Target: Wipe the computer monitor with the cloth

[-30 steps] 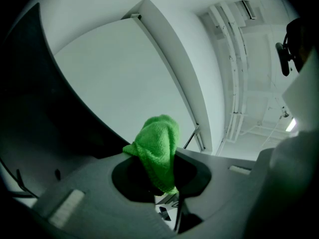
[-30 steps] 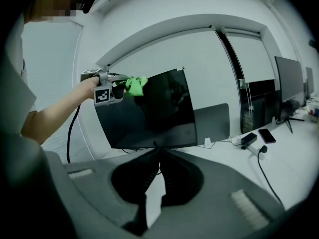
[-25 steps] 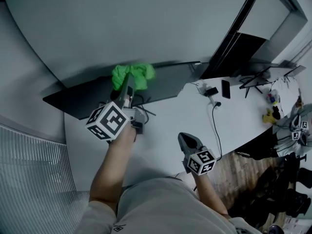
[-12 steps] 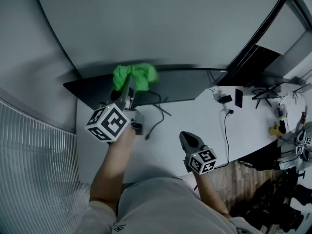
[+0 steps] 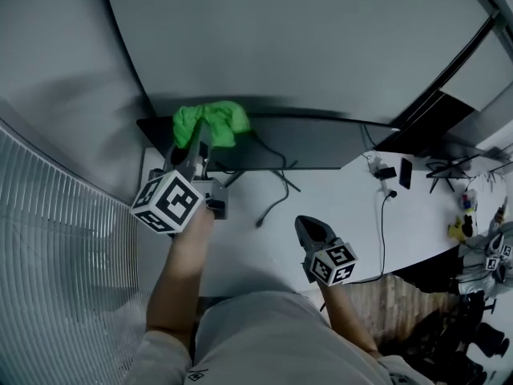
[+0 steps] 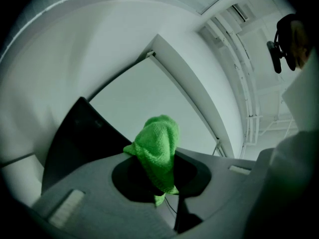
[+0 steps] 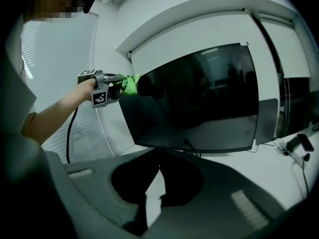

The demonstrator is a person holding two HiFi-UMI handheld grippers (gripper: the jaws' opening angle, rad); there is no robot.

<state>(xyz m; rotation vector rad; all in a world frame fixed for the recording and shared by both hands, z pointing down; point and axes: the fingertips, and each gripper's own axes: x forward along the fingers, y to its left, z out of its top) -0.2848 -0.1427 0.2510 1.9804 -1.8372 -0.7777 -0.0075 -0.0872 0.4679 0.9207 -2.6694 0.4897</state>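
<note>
The green cloth (image 5: 210,121) is bunched against the upper left corner of the black monitor (image 5: 313,144), which the head view shows from above as a dark strip. My left gripper (image 5: 199,139) is shut on the cloth. In the left gripper view the cloth (image 6: 158,151) sticks up from between the jaws, with the monitor's dark edge (image 6: 77,136) behind it. The right gripper view shows the whole dark screen (image 7: 209,98), with the cloth (image 7: 131,83) pressed on its top left. My right gripper (image 5: 309,229) hangs low over the desk, shut and holding nothing.
The white desk (image 5: 248,251) carries a loose black cable (image 5: 276,195) and a phone (image 5: 405,172) with plugs at the right. Window blinds (image 5: 56,223) run down the left. A second dark screen (image 5: 437,115) stands at the right, and a wooden floor (image 5: 401,303) lies below the desk edge.
My left gripper has carried the cloth along the monitor's top toward its left corner. The right gripper has stayed where it was.
</note>
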